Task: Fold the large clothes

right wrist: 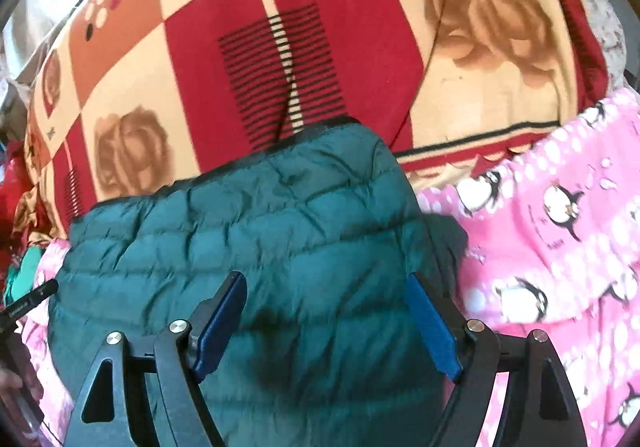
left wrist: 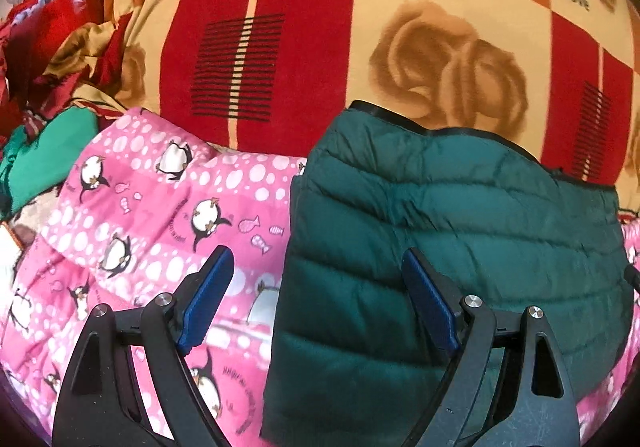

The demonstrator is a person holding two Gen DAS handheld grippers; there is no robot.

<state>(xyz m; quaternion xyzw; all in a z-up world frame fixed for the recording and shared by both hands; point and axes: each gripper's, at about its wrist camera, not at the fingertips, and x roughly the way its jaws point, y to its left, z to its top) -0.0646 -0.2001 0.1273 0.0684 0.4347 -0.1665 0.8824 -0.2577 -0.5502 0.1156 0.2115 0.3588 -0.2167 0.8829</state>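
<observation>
Spread over the red-and-cream rose-print blanket (left wrist: 304, 59), the folded dark green quilted puffer jacket (left wrist: 452, 231) lies atop the pink penguin-print padded coat (left wrist: 132, 215) as a stack, so my left gripper (left wrist: 318, 287) and right gripper (right wrist: 326, 311) hover wide open, empty.

Bright, warm, saturated light; fisheye bending and dark vignetting at the edges; soft shadow between the right fingers (right wrist: 430, 317); slight blur.

We count one dark green quilted jacket (left wrist: 460, 215); one pink penguin-print jacket (left wrist: 160, 215) beneath it; one checked blanket (left wrist: 320, 47) under both; two grippers, left gripper (left wrist: 318, 299) and right gripper (right wrist: 326, 321); one heap of clothes (left wrist: 44, 59) at the blanket's left edge
</observation>
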